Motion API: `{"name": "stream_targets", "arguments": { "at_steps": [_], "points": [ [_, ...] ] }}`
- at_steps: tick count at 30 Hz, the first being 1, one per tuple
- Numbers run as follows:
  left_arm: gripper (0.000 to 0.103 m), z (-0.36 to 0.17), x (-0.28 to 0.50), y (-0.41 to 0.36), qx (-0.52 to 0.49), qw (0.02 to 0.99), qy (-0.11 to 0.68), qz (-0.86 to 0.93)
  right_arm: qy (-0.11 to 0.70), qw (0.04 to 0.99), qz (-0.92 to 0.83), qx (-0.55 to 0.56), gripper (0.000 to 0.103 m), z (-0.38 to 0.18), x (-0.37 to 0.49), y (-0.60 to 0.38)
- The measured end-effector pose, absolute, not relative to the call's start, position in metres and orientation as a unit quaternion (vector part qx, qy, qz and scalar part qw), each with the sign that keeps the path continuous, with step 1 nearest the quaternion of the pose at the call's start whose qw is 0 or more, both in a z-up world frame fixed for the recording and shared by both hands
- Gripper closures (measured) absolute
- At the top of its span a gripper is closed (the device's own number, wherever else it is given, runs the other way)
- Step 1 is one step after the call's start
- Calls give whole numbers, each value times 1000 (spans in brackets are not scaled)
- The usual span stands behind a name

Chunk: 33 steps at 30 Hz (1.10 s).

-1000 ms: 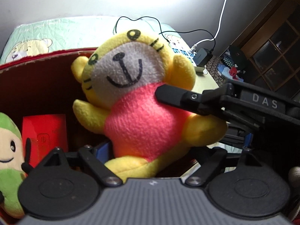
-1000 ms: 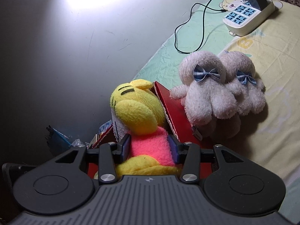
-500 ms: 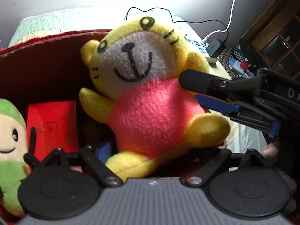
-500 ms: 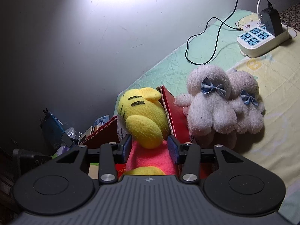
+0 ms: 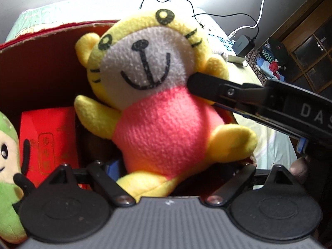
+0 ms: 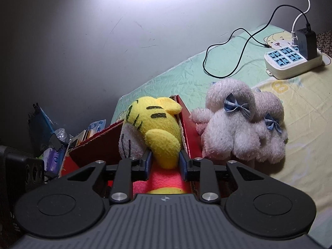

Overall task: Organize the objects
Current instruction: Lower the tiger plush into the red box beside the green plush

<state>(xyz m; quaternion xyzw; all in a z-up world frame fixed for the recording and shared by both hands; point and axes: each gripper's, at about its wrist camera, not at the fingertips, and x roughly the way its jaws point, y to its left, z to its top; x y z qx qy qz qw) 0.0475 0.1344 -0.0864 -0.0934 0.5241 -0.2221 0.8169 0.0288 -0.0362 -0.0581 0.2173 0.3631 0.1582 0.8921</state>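
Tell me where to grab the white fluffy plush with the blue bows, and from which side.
Take the white plush across its rounded body, coming from above. It lies free on the bedsheet; the red box wall crowds its left side.

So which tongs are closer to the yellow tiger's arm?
Right. The right tongs are closing around the yellow tiger's arm; the left tongs sit lower, straddling its foot.

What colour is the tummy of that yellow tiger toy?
The tiger toy has a pink-red tummy; it shows best in the left wrist view.
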Motion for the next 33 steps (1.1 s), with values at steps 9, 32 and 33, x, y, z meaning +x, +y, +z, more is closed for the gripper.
{"name": "stream_targets", "arguments": {
  "at_steps": [9,32,33],
  "points": [
    [15,-64,24,142,-52,851,481,-207,366,906,154,150,78,-57,35,-23],
    [6,-57,33,146,-35,863,487,-132,380,886,159,212,82,-57,27,-39],
    [5,-57,33,146,-32,863,487,-130,380,885,160,215,82,-57,26,-40]
  ]
}}
